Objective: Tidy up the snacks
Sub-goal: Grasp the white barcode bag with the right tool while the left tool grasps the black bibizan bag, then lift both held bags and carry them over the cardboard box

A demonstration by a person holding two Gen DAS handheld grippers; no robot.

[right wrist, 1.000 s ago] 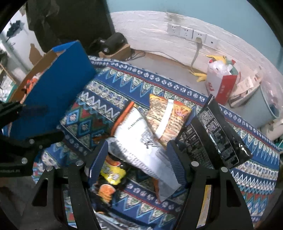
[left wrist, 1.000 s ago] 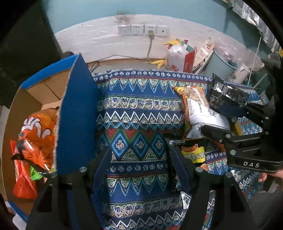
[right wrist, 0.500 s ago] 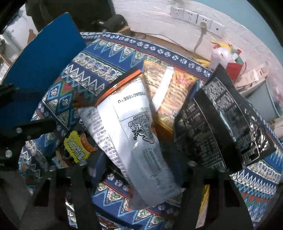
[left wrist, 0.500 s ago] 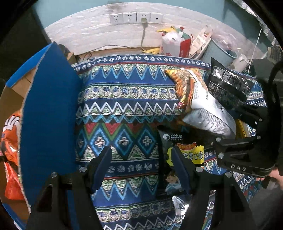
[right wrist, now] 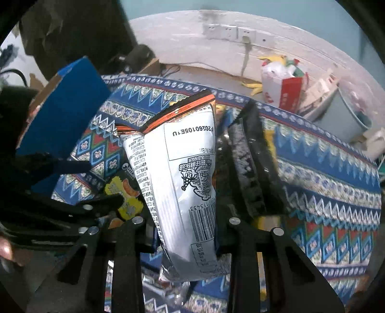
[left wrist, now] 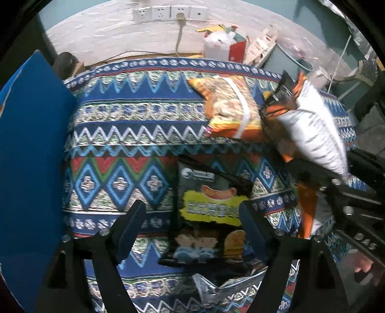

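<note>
On the patterned cloth (left wrist: 134,134), black snack bag (left wrist: 207,216) between spread left gripper (left wrist: 190,231) jaws, just opening; right gripper (right wrist: 186,240) clamping silver bag (right wrist: 182,178), black pouch (right wrist: 250,163) alongside.

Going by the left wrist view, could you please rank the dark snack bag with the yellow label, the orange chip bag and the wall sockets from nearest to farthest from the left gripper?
1. Dark snack bag, between the left gripper's jaws.
2. Orange chip bag, farther back, on the right.
3. Wall sockets, on the far wall.
</note>
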